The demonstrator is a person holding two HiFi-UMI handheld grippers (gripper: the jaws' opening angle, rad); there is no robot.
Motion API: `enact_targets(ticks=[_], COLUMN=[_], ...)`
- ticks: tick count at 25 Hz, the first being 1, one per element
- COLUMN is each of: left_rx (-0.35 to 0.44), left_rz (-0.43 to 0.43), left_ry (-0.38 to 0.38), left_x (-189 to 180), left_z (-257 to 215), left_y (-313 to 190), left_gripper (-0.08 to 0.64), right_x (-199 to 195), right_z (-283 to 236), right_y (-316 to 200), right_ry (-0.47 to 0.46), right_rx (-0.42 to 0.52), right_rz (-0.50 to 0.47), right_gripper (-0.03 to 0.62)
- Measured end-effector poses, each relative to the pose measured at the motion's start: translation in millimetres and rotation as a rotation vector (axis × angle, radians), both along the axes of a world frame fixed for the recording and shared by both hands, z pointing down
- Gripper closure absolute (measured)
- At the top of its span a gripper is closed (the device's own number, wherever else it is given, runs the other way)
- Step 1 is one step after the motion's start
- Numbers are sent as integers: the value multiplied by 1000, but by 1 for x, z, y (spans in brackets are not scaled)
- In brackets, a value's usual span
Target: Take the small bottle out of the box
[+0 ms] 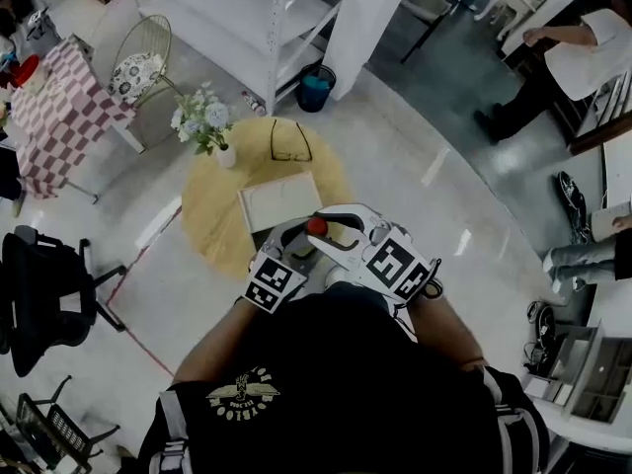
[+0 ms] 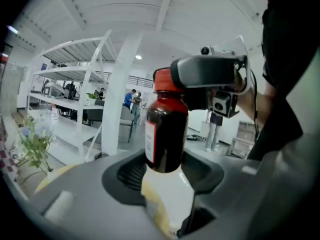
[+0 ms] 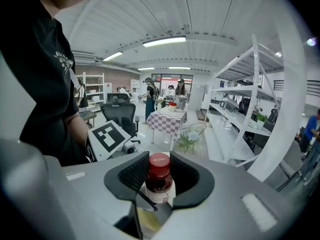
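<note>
Small bottle (image 3: 160,166) is out — raised toward the person, well clear of the white box (image 1: 281,200) on the tabletop (image 1: 212,220). Right gripper (image 3: 160,185) is clamped on it; left gripper (image 2: 168,176) brackets its base, grip unclear. Probably only setting down remains.

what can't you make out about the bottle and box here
small bottle label text: edge-on in the left gripper view, too small in the right gripper view
bottle body, head view: only the red cap shows; left gripper and right gripper cover the rest
white box interior, head view: too small, near edge behind the grippers
</note>
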State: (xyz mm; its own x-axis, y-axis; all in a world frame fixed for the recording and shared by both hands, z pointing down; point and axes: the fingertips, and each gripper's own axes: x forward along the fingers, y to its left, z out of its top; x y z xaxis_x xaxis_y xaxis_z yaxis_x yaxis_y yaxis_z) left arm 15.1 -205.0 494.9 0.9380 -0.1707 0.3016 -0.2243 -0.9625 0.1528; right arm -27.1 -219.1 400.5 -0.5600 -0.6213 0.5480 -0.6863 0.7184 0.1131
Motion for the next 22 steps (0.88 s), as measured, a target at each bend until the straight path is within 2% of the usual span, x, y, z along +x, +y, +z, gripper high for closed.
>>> enact_targets(ticks=[6, 12, 18, 22], left_rx=[-17, -31, -44, -65], left_rz=[-41, -111, -218, -307], left_ry=[3, 18, 30, 54], left_x=[8, 32, 60, 64], left_z=[-19, -35, -41, -42], left_y=[-1, -1, -5, -3], left_gripper=[560, 560, 560, 560], right_x=[11, 37, 72, 73], right_z=[-21, -44, -53, -48], right_y=[1, 3, 3, 6], right_ry=[-118, -271, -407, -401], right_rx=[141, 197, 173, 175], right_rz=[-31, -114, -191, -289], right_gripper=[448, 396, 354, 354])
